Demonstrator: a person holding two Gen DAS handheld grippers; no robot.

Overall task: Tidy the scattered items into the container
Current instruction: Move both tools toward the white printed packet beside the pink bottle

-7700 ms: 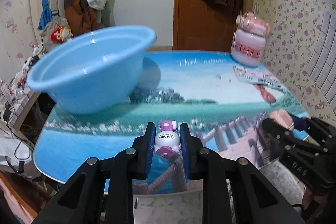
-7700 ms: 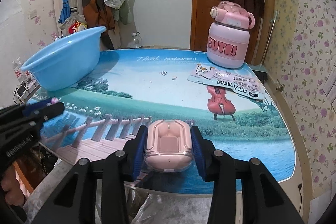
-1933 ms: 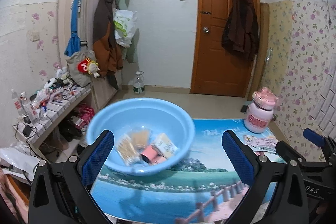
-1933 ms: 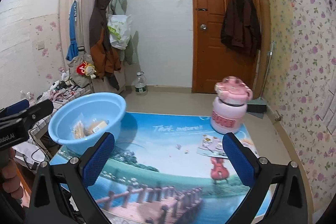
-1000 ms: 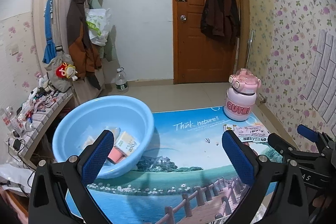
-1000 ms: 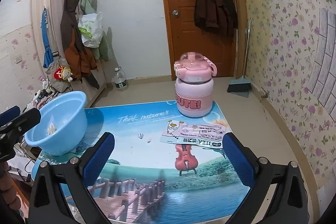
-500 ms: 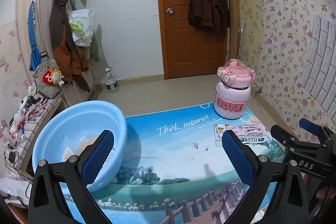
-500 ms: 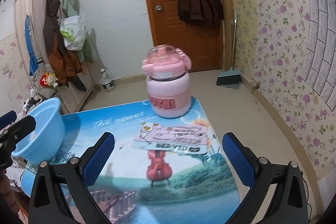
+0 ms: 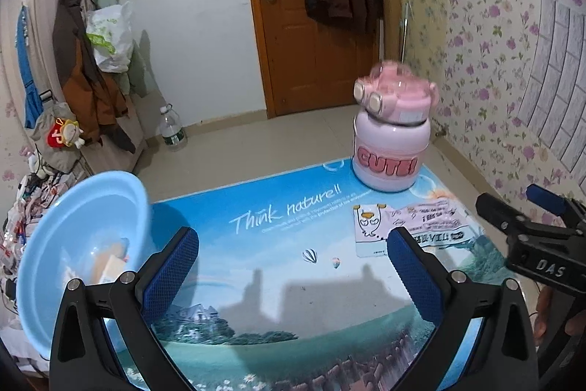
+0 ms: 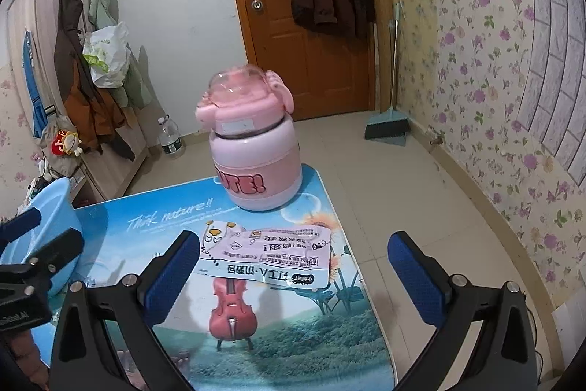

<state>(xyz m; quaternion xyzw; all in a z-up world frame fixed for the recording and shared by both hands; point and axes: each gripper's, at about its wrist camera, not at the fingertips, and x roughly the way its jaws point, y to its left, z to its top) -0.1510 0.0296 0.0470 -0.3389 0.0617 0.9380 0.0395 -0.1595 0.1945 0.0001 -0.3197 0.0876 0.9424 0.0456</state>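
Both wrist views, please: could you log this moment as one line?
left gripper open, empty | right gripper open above flat packet | pink bottle on mat | blue basin holds items

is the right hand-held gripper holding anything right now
No, the right hand-held gripper is open and empty, its blue pads wide apart above the flat packet lying on the table.

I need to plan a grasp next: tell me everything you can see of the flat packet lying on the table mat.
The packet is a flat, glossy, pale pink pouch with black print and a cartoon duck at one end. It lies flat on the mat, in front of the pink bottle, apart from it. No gripper touches it.
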